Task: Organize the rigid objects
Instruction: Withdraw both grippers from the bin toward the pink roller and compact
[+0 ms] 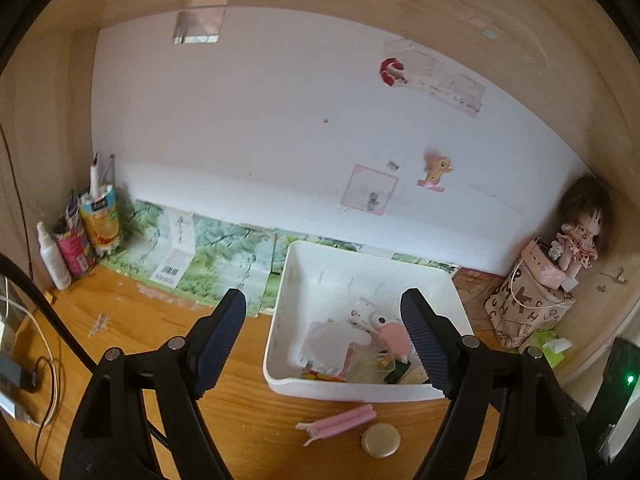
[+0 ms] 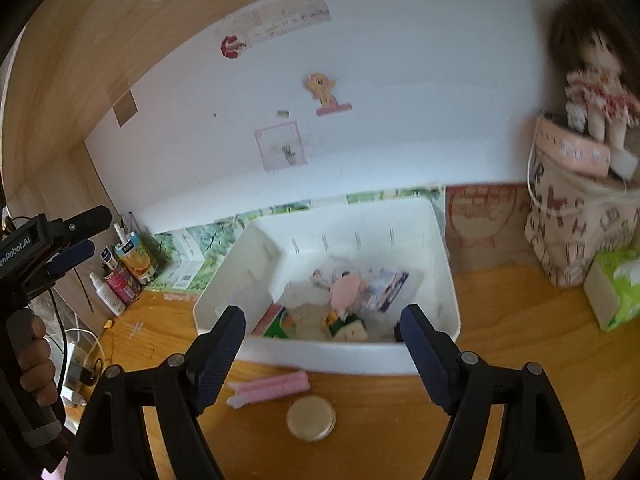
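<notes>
Both grippers, left (image 1: 324, 336) and right (image 2: 323, 354), hover released and empty before a white bin (image 2: 450, 280) of trinkets at the tabletop's (image 2: 500, 320) back. A pink clip (image 2: 272, 390) and round compact (image 2: 311, 418) lie just outside, likely next to grasp and drop in.

- Left gripper (image 1: 324, 340): black plastic arms, silver pivot screws, dark blue ribbed pads.
- Right gripper (image 2: 323, 354): identical build.
- White lettering on the left unit's body, partly cut off.
</notes>
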The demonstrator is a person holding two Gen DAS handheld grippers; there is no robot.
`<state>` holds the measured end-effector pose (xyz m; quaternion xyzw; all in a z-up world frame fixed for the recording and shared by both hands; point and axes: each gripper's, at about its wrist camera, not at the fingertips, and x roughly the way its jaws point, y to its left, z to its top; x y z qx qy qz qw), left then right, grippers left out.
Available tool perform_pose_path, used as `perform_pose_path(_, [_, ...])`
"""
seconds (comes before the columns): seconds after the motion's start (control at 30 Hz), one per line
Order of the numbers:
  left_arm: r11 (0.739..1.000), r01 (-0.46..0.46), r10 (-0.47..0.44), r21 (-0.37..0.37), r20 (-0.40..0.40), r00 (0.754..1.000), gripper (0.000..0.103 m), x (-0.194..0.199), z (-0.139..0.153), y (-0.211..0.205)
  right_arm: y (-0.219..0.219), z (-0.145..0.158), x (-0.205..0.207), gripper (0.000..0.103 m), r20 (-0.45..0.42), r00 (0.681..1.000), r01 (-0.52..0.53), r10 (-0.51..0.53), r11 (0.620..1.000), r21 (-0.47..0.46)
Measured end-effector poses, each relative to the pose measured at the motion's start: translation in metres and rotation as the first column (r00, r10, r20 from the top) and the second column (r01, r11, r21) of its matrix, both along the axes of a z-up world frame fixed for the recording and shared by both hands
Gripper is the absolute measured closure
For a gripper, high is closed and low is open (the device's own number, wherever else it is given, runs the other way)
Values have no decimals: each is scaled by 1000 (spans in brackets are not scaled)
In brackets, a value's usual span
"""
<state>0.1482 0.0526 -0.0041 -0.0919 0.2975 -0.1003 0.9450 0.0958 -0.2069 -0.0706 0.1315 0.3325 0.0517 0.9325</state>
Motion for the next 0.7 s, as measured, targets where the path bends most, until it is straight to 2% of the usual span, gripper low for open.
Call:
perform_pose_path(0.13, [1000,-20,20,-19,-23,1000,21,-3,-4,9,1,-10,-8,22,-42,999,17,-15,999,47])
perform_pose_path(0.4, [1000,-2,3,13,-60,998,21,-7,-15,23,6,-33,-20,22,-138,989,74,-52,984,165])
perform_pose_path(0.6, [996,64,-57,57,-117,992,21,-5,-29,29,16,-55,-26,22,-200,975,139,-97,968,208])
perform_pose_path(0.7, [990,119,-106,72,-165,981,21,-1,-38,28,20,-65,-27,22,-239,964,178,-119,954,242])
